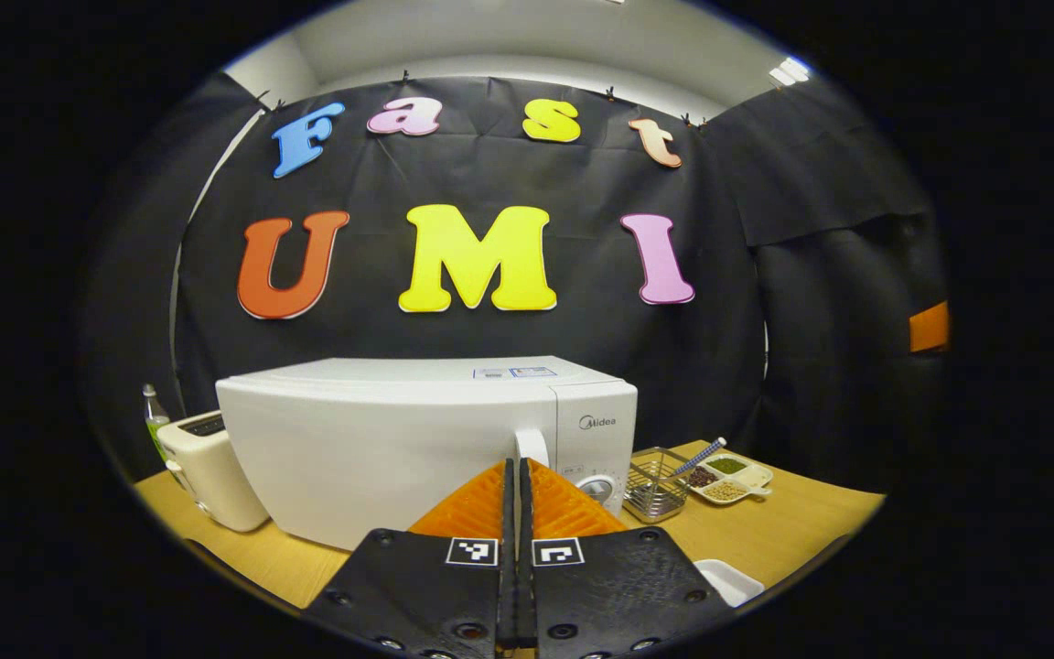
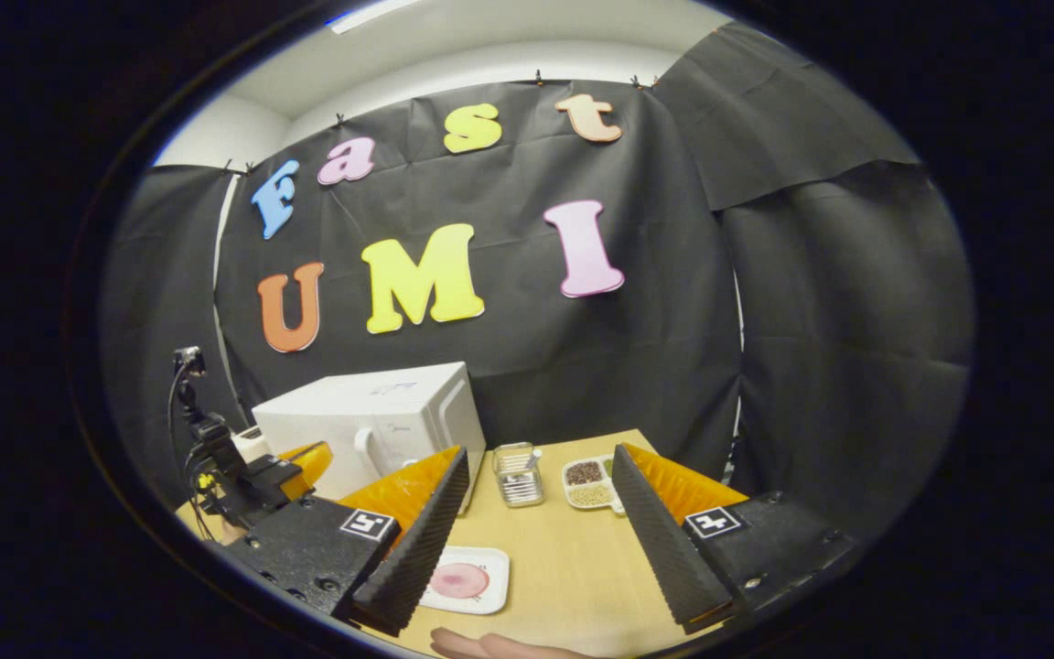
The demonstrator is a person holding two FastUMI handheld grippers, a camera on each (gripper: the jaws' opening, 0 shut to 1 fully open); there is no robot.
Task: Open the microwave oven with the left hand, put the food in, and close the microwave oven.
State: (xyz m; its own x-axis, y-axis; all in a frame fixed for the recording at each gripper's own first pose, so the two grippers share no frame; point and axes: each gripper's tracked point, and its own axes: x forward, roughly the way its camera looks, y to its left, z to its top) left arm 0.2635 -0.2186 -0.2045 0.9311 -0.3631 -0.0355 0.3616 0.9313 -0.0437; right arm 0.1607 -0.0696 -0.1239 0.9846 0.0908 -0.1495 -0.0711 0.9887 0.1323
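Note:
The white microwave stands on the wooden table with its door closed and its white handle at the door's right edge. My left gripper is shut with nothing in it, its tips just in front of that handle. In the right gripper view the microwave sits at the left, with the left gripper in front of it. My right gripper hangs open over the table. Below its left finger lies the food, a pink round slice on a white plate.
A cream toaster and a bottle stand left of the microwave. A wire basket and a divided dish of beans sit to its right. Part of a hand shows at the table's near edge.

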